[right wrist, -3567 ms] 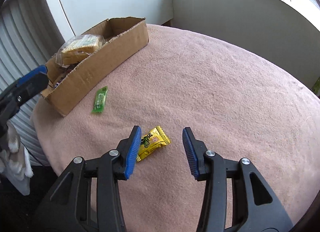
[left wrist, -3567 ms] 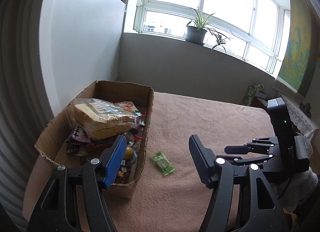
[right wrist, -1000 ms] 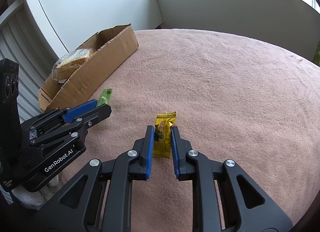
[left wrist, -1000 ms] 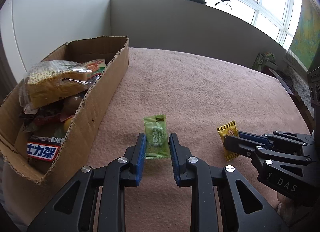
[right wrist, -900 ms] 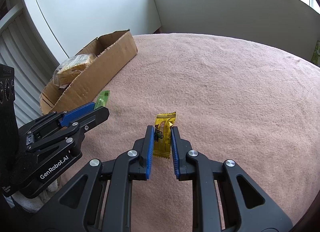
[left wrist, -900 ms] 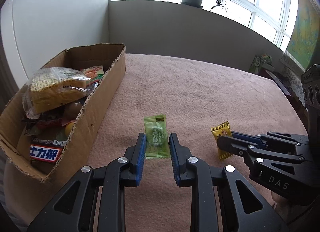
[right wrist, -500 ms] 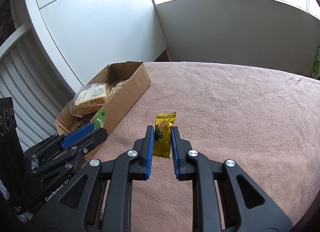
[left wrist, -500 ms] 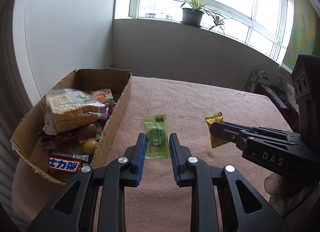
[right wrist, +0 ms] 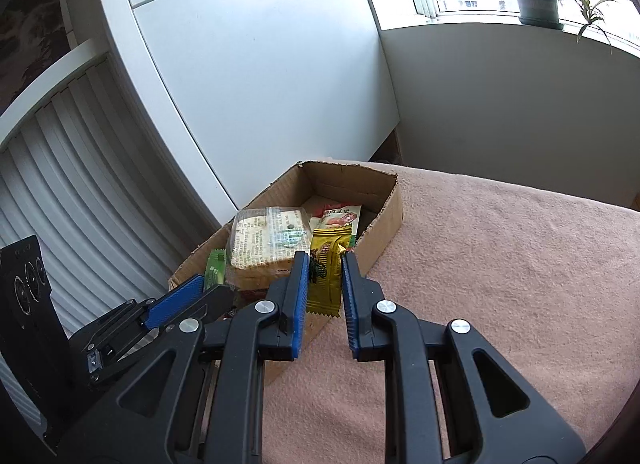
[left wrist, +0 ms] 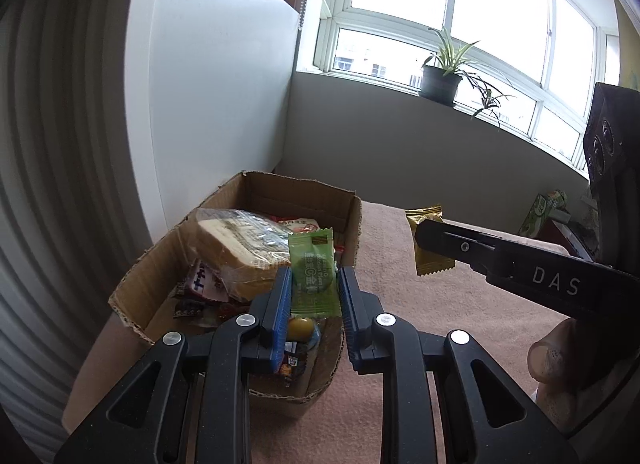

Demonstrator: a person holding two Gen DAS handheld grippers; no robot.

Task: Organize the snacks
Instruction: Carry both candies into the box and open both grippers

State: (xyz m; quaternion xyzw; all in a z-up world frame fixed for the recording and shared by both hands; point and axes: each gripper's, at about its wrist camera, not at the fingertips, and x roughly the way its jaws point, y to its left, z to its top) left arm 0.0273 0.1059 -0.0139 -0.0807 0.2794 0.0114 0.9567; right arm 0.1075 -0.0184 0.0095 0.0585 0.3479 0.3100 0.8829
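Note:
My left gripper (left wrist: 313,284) is shut on a green snack packet (left wrist: 313,276) and holds it in the air above the near end of the open cardboard box (left wrist: 152,268). That packet shows edge-on at the left of the right wrist view (right wrist: 215,268). My right gripper (right wrist: 325,268) is shut on a yellow snack packet (right wrist: 326,280), lifted over the box's near right wall (right wrist: 384,240). From the left wrist view the yellow packet (left wrist: 430,242) hangs right of the box. A bagged sandwich (left wrist: 240,248) and several wrapped snacks fill the box.
The box stands on a table under a pink cloth (right wrist: 500,264), close to its left edge, beside a white cabinet (right wrist: 260,83). A potted plant (left wrist: 440,79) sits on the window sill behind. A person's fingers (left wrist: 556,356) hold the right gripper's handle.
Both grippers rose off the cloth with their packets and swung left toward the box; the green packet now hangs over its near end, the yellow one by its right wall.

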